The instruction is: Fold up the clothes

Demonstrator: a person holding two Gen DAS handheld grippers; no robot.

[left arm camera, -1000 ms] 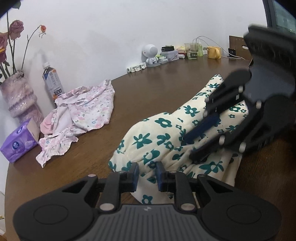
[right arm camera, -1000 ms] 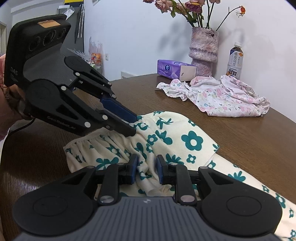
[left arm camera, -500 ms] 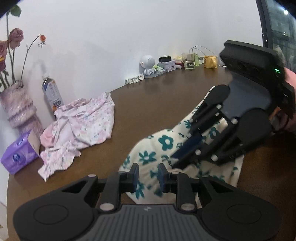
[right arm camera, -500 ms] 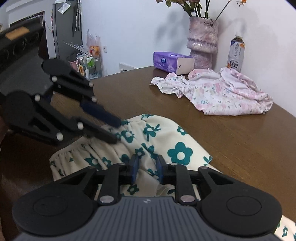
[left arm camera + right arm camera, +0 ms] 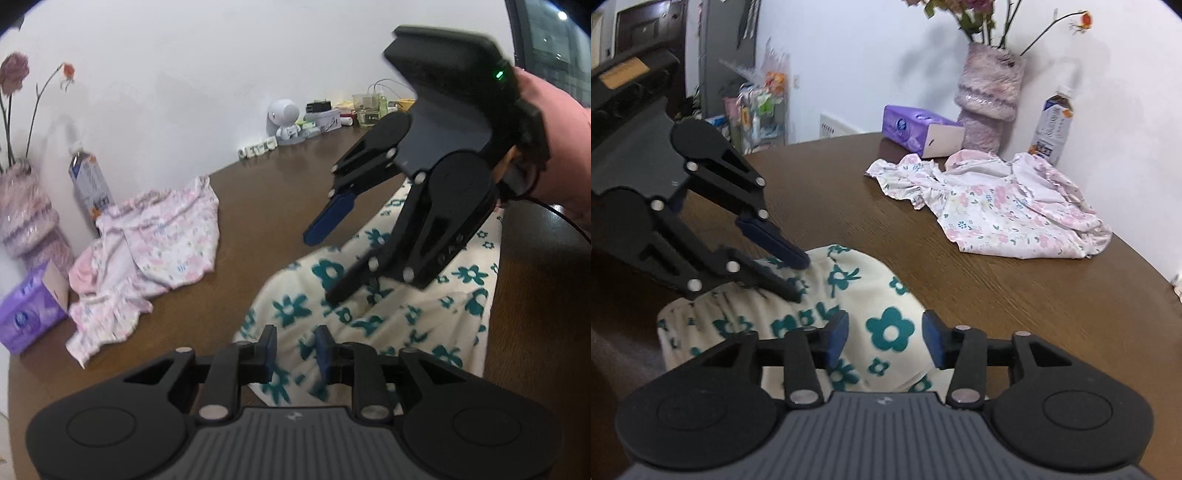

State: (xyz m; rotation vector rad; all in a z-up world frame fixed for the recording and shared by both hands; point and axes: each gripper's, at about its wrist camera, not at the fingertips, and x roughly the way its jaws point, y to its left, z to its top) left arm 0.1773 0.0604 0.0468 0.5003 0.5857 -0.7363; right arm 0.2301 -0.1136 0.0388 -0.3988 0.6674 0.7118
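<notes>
The cream garment with teal flowers is seen lying bunched on the brown wooden table, directly ahead of and beneath both grippers. The right gripper is held just above the cloth with its blue-padded fingers spread wide apart; nothing is clamped between them. In the left wrist view, the same gripper is seen above the garment, its two fingers parted, with a hand wrapped round its rear.

The left gripper is shown with a narrower gap between its fingers; cloth is seen in that gap, but the blur leaves it unclear whether the fabric is pinched, so its state cannot be told. From the right wrist view, its fingertips are placed at the gathered edge of the garment, to the left of the right gripper.

Farther ahead and to the right of the right gripper, a pink floral garment is spread crumpled on the table, well apart from the teal one. Behind it, a purple tissue box, a pink vase and a drink bottle are set against the wall.
</notes>
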